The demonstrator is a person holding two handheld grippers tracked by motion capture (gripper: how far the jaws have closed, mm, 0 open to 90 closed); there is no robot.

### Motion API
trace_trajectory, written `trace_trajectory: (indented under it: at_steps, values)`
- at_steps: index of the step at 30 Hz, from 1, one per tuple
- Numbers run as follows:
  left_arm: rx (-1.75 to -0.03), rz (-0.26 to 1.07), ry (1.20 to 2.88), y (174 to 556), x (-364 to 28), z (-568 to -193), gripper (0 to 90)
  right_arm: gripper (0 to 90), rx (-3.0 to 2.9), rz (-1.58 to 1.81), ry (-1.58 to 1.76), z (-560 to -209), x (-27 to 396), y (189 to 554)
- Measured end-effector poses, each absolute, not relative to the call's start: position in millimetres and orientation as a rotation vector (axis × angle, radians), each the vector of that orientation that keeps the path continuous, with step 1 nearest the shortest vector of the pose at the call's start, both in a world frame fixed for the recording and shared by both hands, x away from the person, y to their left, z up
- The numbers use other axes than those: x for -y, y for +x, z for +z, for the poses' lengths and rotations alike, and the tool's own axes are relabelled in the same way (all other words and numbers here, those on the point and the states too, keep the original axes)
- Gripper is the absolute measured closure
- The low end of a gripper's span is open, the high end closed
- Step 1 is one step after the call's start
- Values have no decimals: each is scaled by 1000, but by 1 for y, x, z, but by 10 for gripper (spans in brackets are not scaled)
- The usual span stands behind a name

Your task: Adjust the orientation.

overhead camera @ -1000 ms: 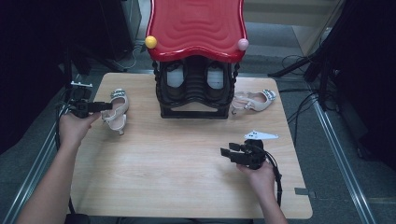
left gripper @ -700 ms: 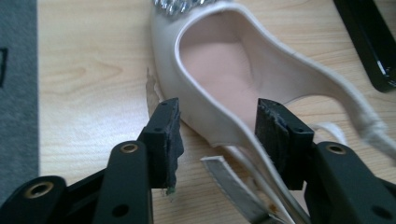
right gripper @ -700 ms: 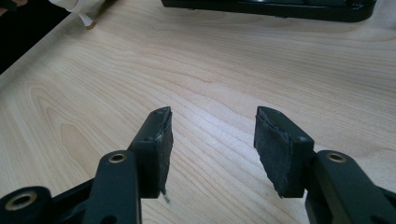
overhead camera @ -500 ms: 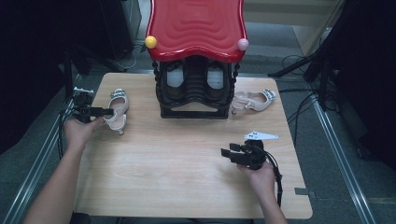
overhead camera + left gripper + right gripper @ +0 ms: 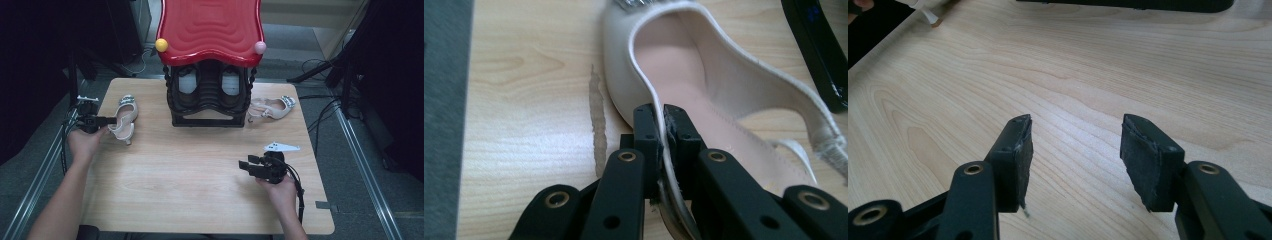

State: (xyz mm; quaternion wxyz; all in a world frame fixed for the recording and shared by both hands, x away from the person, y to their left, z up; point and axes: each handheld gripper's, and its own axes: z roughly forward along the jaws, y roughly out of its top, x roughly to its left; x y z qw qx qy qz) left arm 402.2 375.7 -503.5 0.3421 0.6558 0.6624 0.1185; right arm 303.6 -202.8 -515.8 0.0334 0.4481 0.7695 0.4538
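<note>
A cream slingback shoe (image 5: 123, 119) with a jewelled toe lies at the table's left side. My left gripper (image 5: 111, 120) is at its near side, and its jaws have just been closing. In the left gripper view the shoe's side wall (image 5: 651, 95) is pinched between the two black pads, so my left gripper (image 5: 661, 117) is shut on the shoe. A matching second shoe (image 5: 272, 107) lies to the right of the black rack (image 5: 208, 95). My right gripper (image 5: 244, 165) rests low over the front right of the table, and its jaws (image 5: 1075, 150) stand open with only bare wood between them.
A red wavy top (image 5: 210, 30) with a yellow ball (image 5: 161, 45) and a pink ball (image 5: 260, 47) caps the rack at the back centre. Metal rails (image 5: 350, 145) and cables run along both sides of the wooden table (image 5: 180, 180).
My left gripper has come down to the left shoe's rim and its jaws have closed onto the side wall. The right hand has kept still.
</note>
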Motion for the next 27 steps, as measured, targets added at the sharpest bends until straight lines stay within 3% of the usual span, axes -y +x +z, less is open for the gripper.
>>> trace_trajectory:
  at_steps: [6,16,27]
  values:
    - [-1659,218,1583,393,-377,-495,865,477,-2378,1403,1370,-516,200,305]
    - [-1561,145,1538,361,-362,-477,866,477,-2377,1447,1349,-516,193,312]
    - [-1461,98,1611,327,-324,-469,865,475,-2373,1451,1357,-515,187,326]
